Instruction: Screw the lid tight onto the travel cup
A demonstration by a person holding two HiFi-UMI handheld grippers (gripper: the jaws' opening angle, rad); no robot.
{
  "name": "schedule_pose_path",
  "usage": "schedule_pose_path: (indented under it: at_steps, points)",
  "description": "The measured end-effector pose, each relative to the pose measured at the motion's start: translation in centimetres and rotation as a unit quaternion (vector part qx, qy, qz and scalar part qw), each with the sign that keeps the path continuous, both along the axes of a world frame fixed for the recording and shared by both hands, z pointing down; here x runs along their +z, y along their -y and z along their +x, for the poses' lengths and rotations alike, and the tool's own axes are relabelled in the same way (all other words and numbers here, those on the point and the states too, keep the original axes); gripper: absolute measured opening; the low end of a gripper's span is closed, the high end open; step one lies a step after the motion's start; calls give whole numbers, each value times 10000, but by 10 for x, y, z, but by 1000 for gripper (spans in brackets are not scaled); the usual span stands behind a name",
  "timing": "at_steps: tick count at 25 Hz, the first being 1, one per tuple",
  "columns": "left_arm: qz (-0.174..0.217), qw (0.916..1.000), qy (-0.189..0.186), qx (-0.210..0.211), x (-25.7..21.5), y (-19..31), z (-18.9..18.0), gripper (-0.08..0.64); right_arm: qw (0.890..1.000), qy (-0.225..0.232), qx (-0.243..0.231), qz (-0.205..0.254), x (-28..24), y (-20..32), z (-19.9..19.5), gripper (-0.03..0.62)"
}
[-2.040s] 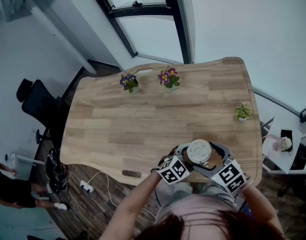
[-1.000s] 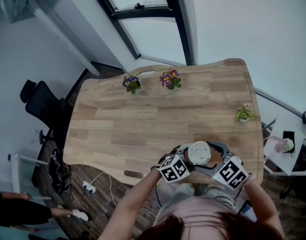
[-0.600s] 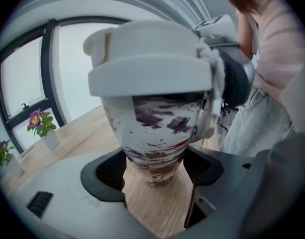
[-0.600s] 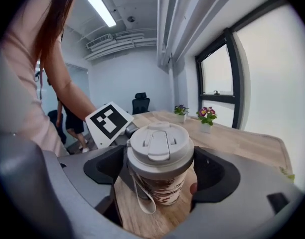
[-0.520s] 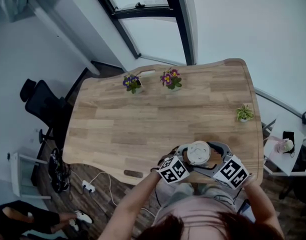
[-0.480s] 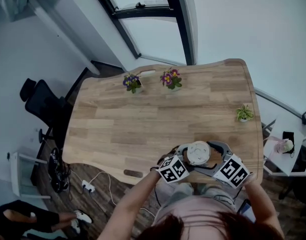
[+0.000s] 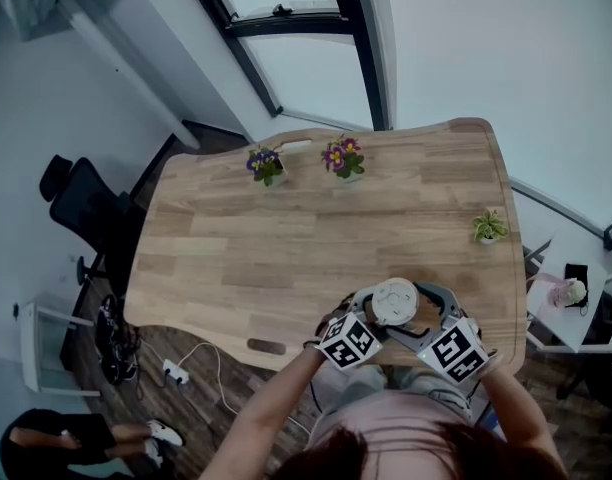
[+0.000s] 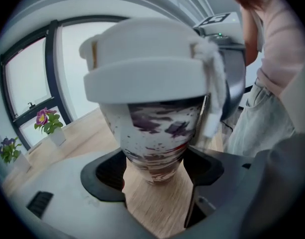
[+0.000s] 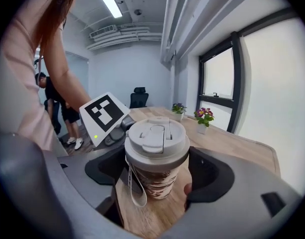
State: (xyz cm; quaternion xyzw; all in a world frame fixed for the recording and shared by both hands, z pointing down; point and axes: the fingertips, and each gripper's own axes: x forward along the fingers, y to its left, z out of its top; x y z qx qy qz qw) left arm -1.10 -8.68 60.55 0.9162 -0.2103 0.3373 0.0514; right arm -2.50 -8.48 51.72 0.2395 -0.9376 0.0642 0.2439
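My left gripper is clamped on the brown-speckled white travel cup, and my right gripper is closed on its white plastic lid. Both sit lower centre, by the wooden table edge. Risks: the cup spinning in a loose grip, or the lid cross-threading.

Overhead and both close gripper views share cup.
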Motion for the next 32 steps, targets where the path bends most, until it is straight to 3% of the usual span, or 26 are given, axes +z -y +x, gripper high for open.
schedule_pose_path:
  at_steps: [2,5,10,13,21,32]
  points:
    - [-10,9999,-72,-110,0,1,-1,347,9999,128,94,-63,1,1,-1,397]
    - [-37,9999,-98,35,1,2,-1,347,9992,211,-129,-303,0,1,-4,399]
    - [-91,9991,47,409,2,5,-1,347,9991,-52,-392,-164,0,7,-1,399]
    - [-71,9990,165,407,3,13,-3,347,9994,-94,-339,-77,0,14,-4,397]
    - [-144,9992,186,-329,4,37,-11,347,9998,-29,87,167,0,37,-10,394]
    - [-144,9949,49,-998,3,38,-18,347,9998,100,-147,106,-5,39,-11,396]
